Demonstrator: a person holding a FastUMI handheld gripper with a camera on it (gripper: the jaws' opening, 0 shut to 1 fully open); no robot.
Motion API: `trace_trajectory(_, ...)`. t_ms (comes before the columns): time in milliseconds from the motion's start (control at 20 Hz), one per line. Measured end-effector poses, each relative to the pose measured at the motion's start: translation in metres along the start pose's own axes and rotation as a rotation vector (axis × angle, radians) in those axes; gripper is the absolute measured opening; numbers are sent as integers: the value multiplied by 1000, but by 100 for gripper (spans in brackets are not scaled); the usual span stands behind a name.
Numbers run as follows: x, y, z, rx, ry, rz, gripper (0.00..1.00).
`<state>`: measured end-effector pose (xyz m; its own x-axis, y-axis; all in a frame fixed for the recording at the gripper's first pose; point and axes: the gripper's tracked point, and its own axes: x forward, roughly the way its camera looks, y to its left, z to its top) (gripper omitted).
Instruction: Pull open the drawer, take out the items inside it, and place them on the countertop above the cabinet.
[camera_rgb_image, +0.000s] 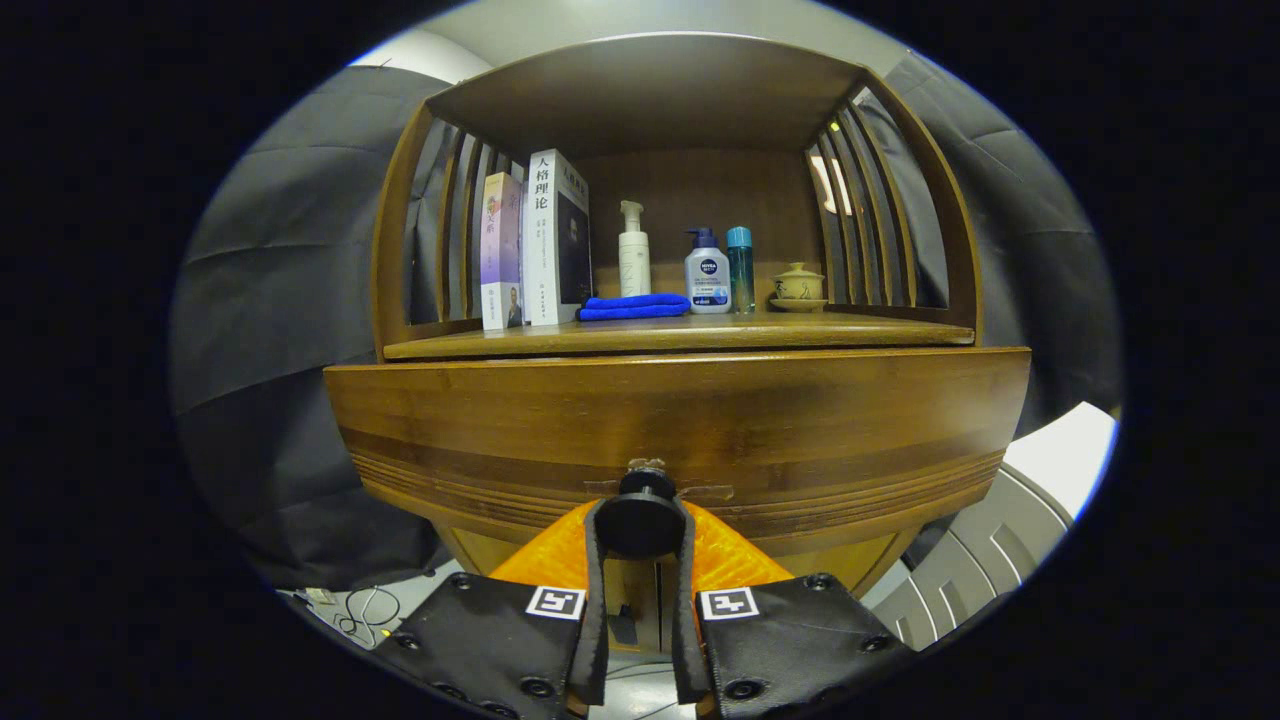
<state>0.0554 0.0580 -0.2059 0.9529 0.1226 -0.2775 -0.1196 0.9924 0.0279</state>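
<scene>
The gripper (640, 525) is closed narrowly around the round black knob (640, 518) of the drawer (680, 425), one finger pressing on each side of it, so the knob sits clamped between the fingertips. The wooden drawer front spans the cabinet (660, 90) just beyond the fingers; whether it has come out at all is hard to judge from here, and its inside is hidden. Above it, the countertop (850, 328) carries two upright books (535, 240) at the left, a folded blue cloth (634, 306) lying flat beside them, a white pump bottle (633, 252) behind the cloth, a second pump bottle (707, 272), a slim teal bottle (740, 268) just beside that, and a small lidded teacup (799, 287) on a saucer.
</scene>
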Motion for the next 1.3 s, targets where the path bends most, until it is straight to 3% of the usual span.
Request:
trace_trajectory(650,-73,7,-21,-39,17,34,28)
trace_trajectory(1300,-140,22,-48,-128,34,127,28)
